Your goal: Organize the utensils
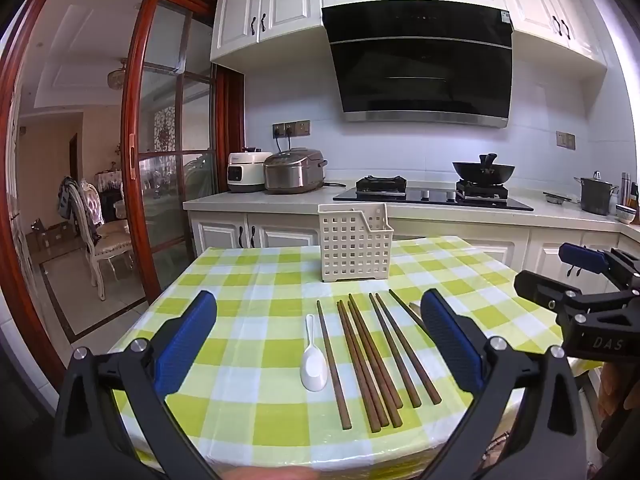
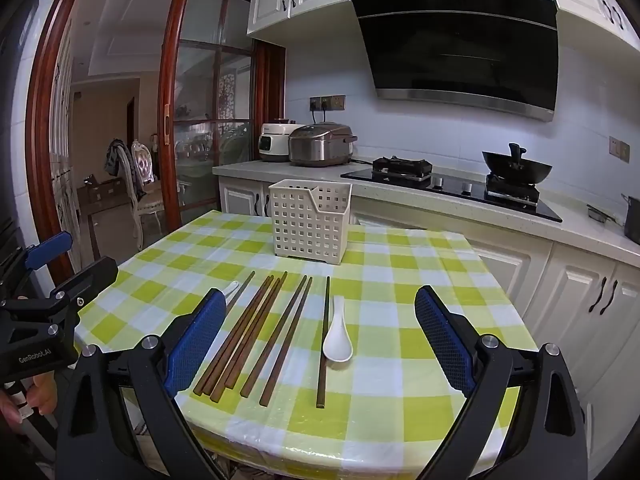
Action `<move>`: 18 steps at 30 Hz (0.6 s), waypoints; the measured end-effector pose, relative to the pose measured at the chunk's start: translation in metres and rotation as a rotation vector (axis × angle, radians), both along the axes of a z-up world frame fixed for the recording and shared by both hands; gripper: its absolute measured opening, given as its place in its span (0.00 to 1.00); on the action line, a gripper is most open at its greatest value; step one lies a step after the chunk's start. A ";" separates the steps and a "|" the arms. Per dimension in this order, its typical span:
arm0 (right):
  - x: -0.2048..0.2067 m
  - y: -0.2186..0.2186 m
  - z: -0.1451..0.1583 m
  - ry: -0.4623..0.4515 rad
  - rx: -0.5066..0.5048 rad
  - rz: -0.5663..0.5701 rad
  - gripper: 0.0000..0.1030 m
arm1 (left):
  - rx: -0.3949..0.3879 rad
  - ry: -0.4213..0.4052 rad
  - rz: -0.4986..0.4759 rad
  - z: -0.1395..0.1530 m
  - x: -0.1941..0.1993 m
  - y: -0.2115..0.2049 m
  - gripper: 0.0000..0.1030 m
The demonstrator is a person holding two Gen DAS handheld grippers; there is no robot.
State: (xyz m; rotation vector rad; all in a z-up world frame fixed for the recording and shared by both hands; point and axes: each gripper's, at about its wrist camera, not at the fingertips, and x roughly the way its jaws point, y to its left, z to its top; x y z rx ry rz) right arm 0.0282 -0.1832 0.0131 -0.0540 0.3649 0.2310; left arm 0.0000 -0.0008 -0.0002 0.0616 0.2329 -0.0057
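Several brown chopsticks (image 1: 368, 364) (image 2: 256, 332) lie side by side on the green-checked table (image 1: 248, 280) (image 2: 400, 276). A white spoon (image 1: 313, 364) lies at their left end, and another white spoon (image 2: 337, 340) at their right end beside a single dark chopstick (image 2: 323, 340). Behind them stands a white perforated basket (image 1: 354, 242) (image 2: 309, 220), upright. My left gripper (image 1: 319, 300) (image 2: 72, 262) hovers open over the near table edge, holding nothing. My right gripper (image 2: 320, 298) (image 1: 560, 274) is open too, to its right, with nothing between its fingers.
Behind the table runs a kitchen counter (image 1: 280, 200) with two rice cookers (image 1: 294, 172), a black hob (image 1: 432, 196), a wok (image 1: 483, 170) and a steel pot (image 1: 596, 194). A wood-framed sliding glass door (image 1: 176, 152) stands to the left. A person's hand (image 2: 36, 400) holds the left gripper.
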 end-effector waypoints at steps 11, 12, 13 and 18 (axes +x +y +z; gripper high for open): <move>-0.003 0.000 0.002 -0.005 0.002 0.000 0.87 | -0.022 0.022 -0.002 0.001 0.005 0.004 0.96; -0.002 0.000 0.002 -0.005 0.002 0.000 0.87 | -0.022 0.021 -0.002 0.001 0.006 0.004 0.96; -0.002 0.000 0.002 -0.005 0.000 0.000 0.87 | -0.021 0.020 -0.001 0.001 0.006 0.004 0.96; -0.001 0.000 0.001 -0.006 0.001 -0.001 0.87 | -0.026 0.018 -0.003 -0.001 0.002 0.003 0.96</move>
